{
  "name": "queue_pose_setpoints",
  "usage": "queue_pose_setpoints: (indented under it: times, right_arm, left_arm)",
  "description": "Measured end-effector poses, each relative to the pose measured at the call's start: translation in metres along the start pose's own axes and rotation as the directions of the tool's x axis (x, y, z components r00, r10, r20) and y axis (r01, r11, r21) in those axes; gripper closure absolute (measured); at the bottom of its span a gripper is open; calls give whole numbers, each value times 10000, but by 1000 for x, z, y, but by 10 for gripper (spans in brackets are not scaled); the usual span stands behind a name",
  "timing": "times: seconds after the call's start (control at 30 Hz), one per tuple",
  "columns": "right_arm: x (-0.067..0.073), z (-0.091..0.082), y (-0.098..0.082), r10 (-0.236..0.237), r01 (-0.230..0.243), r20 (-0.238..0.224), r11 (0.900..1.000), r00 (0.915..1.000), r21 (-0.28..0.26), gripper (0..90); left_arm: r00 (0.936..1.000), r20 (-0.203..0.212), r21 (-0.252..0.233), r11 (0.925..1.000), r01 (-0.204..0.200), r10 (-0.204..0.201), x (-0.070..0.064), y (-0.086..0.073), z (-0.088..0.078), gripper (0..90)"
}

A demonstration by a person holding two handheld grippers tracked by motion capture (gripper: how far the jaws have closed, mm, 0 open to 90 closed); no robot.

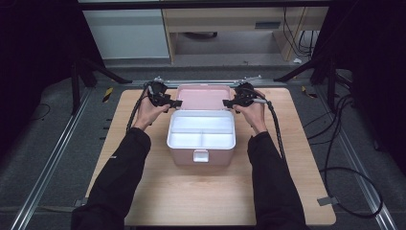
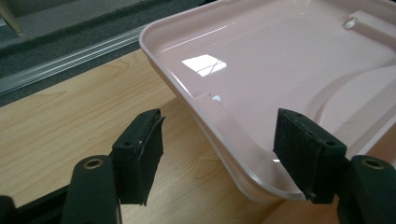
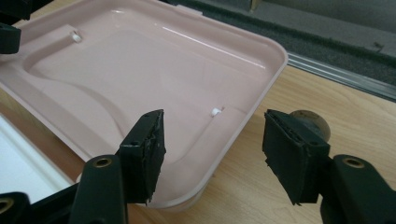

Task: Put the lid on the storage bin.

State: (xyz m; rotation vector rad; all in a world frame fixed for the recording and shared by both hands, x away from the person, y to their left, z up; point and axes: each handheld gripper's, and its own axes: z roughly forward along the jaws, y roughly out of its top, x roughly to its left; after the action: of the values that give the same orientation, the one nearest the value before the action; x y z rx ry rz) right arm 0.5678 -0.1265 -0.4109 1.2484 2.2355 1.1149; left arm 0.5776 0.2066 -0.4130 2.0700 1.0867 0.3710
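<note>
A pink box (image 1: 184, 155) stands at the middle of the wooden table, with a white divided tray (image 1: 201, 132) inside. Its pink lid (image 1: 203, 96) lies swung back behind it, inner side up. My left gripper (image 1: 173, 102) is at the lid's left edge. In the left gripper view the lid's rim (image 2: 233, 126) runs between the open jaws of this gripper (image 2: 219, 123), and the pads stand off it. My right gripper (image 1: 228, 103) is at the lid's right edge. It is open too (image 3: 214, 126), with the lid's corner (image 3: 224, 140) between its jaws and untouched.
The wooden table (image 1: 215, 196) has free room in front of the box and at both sides. A white latch (image 1: 201, 155) sits on the box front. A metal rail (image 3: 341, 74) runs behind the table. Cables (image 1: 335, 158) lie on the floor at the right.
</note>
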Motion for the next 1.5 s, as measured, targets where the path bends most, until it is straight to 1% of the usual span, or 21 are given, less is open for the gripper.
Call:
queue_pose_setpoints:
  times: [0.07,0.23,0.33,0.4,0.43,0.57,0.63,0.77,0.9,0.93,1.03,1.07,1.13,1.3,1.4,1.5]
  right_arm:
    - [0,4,-1,55,-55,-13,10000,10000,77,393]
    - [-1,14,-5,196,-194,-113,9996,9997,199,393]
    - [0,18,-6,296,-290,-222,9992,9993,277,393]
    - [0,21,-7,325,-319,-187,9991,9993,295,400]
    - [-1,21,-7,334,-327,-242,9990,9991,315,404]
    - [-2,23,-8,471,-459,-406,9985,9981,297,400]
    - [-2,23,-8,453,-442,-384,9986,9982,288,400]
    - [-1,21,-7,425,-417,-307,9988,9986,253,406]
    - [0,18,-5,238,-236,-100,9995,9997,199,414]
    - [0,17,-4,249,-248,-95,9995,9996,173,420]
    - [0,12,-1,320,-321,-51,9995,9995,-48,424]
    - [1,11,0,331,-331,-23,9994,9995,-99,423]
    - [2,8,2,294,-293,45,9993,9996,-241,423]
    - [6,-2,7,168,-158,175,9985,9997,-519,423]
    - [8,-8,10,121,-109,183,9979,9998,-639,423]
    - [12,-16,15,-135,154,319,9981,9994,-594,423]
  left_arm:
    - [10000,-64,88,10000,-23,24,0,-2,4,336]
    - [9999,-39,33,9999,102,-102,0,-3,12,343]
    - [9997,179,43,9999,136,-137,-2,-4,18,350]
    - [9992,393,-41,9999,103,-101,-4,-4,21,364]
    - [9995,320,-60,10000,7,-6,-5,-3,21,370]
    - [9997,259,-11,10000,-36,37,-6,-3,20,373]
    - [9998,218,-4,10000,-9,9,-6,-2,19,381]
    - [10000,31,-35,10000,-86,86,-8,0,17,404]
    - [10000,86,-250,9997,-5,8,-8,1,13,430]
    - [9999,126,-316,9995,45,-41,-8,2,11,437]
    - [10000,78,-617,9981,37,-32,-9,5,7,451]
    - [9999,98,-658,9978,83,-77,-10,6,5,452]
    - [10000,46,-780,9969,52,-48,-11,8,1,460]
    - [9999,-71,-1024,9947,-108,101,-15,12,-10,476]
    - [9997,-132,-1079,9939,-216,203,-18,15,-18,483]
    - [9976,-369,-944,9936,-616,583,-24,19,-27,491]
